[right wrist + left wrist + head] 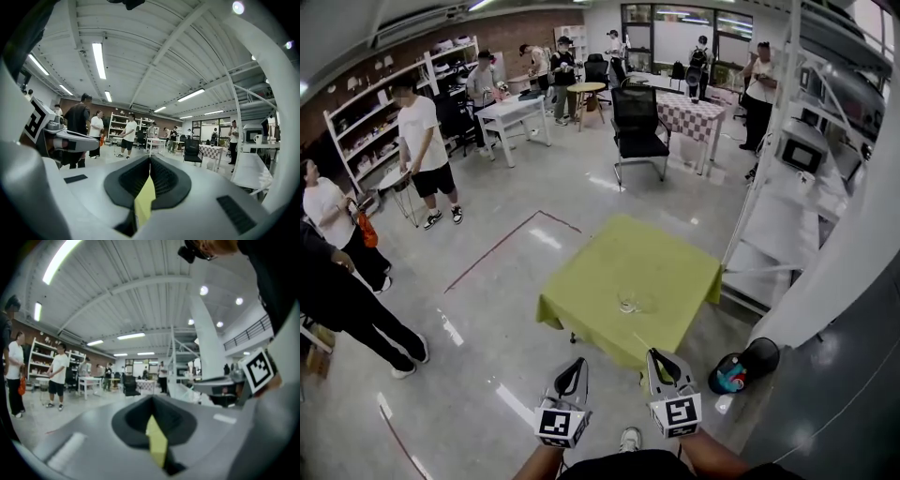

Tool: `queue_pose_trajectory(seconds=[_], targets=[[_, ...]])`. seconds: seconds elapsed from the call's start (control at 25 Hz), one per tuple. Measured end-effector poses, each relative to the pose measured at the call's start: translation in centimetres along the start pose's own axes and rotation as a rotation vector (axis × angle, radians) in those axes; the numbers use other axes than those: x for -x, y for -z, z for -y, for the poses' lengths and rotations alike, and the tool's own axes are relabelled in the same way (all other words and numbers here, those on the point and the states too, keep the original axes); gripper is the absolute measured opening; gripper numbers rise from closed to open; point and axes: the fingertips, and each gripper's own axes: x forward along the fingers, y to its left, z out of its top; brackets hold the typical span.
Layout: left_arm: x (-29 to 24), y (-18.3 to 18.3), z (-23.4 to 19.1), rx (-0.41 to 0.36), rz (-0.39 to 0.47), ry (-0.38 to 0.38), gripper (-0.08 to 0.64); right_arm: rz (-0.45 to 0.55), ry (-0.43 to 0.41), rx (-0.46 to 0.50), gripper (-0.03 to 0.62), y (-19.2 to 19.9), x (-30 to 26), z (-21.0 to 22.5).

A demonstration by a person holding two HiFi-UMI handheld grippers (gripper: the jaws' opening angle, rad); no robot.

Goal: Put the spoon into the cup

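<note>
Yellow-green table (pixel 605 251) — glass cup (pixel 630 302) on it.

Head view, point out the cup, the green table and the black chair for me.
cup (pixel 634 302), head view, on its clear side wall.
green table (pixel 581 281), head view, bare cloth left of the cup.
black chair (pixel 634 106), head view, middle of its backrest.
</note>
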Motion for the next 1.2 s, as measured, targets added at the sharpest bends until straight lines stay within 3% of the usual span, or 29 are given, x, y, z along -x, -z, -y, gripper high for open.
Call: queue_pose_trajectory(seconds=[0.32,0.68,1.2], targets=[[-3.5,0.5,0.3,0.010,-0.038,-0.039,0.006,0.001,-0.020,-0.020,0.011,0.3,-2.1,3.5],[-7.3,0.6,0.0,0.004,-0.046,-0.021,0.006,-0.010,-0.036,-0.046,0.011,1.3,-5.1,4.9],[-11.3,0.1,-5.7,0.024,-0.023,0.028,0.006,-0.014,-0.021,-0.017,0.011,0.0,-11.4,3.9]])
